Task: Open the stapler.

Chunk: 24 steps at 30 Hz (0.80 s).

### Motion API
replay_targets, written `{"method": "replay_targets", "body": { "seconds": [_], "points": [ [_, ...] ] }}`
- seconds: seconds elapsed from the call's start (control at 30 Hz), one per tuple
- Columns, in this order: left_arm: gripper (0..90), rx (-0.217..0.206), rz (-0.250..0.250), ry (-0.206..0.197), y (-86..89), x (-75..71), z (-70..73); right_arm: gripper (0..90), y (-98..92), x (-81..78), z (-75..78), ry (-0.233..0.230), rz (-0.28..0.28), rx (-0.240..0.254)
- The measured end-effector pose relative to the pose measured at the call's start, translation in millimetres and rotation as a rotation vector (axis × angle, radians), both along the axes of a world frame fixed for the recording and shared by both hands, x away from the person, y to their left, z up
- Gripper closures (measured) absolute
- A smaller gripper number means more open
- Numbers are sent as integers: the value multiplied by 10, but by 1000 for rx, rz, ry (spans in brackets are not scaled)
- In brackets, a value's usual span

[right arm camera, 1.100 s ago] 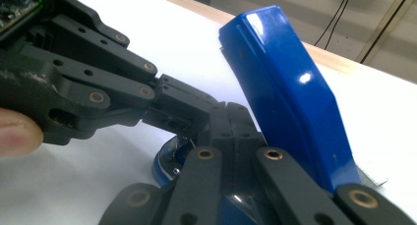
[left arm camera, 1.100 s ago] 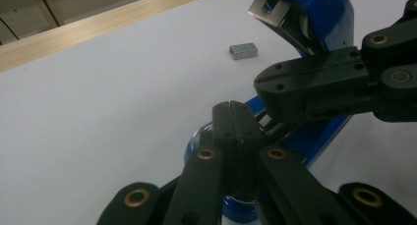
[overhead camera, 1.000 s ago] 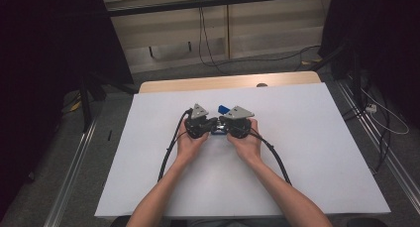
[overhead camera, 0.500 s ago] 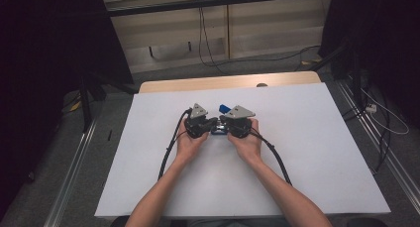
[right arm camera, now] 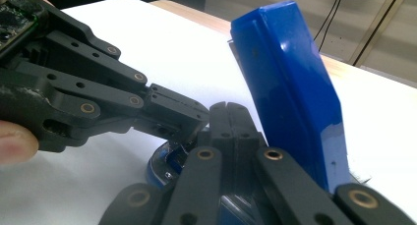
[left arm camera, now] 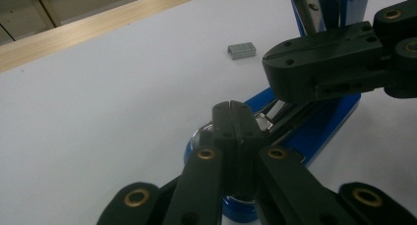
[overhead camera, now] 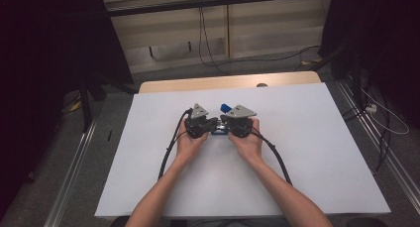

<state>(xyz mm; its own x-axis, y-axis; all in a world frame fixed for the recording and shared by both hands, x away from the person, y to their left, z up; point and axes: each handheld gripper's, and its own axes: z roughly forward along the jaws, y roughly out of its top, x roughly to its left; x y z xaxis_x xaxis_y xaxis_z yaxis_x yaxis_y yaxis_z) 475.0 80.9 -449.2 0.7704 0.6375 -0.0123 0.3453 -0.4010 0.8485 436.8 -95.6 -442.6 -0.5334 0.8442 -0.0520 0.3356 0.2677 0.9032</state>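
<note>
The fingers of the left gripper are pressed fully together with nothing between them, their tips resting against the front of the blue stapler where its metal staple channel lies exposed. The fingers of the right gripper are likewise closed on nothing and meet the left gripper at the same spot on the base. The stapler sits on the white bench between the two hands, its blue lid swung up and tilted back. A little farther off, a loose strip of staples lies flat on the bench, well apart from the stapler. Since neither gripper actually holds the stapler, a push from either side could likely slide it across the smooth bench. The raised lid may drop back onto the fingers if jolted, and the thin staple strip looks hard to pick up cleanly.
</note>
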Motion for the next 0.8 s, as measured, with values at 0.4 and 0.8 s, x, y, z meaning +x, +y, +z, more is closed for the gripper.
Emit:
{"method": "replay_targets", "body": {
  "seconds": [0.4, 0.8],
  "points": [
    [900, -9, 3, 8, 7, 3, -4, 900, -17, -19, 23, -16, -33, -1],
    [900, -8, -5, 1, 15, 8, -7, 900, -18, -26, 13, -18, -47, 21]
  ]
}}
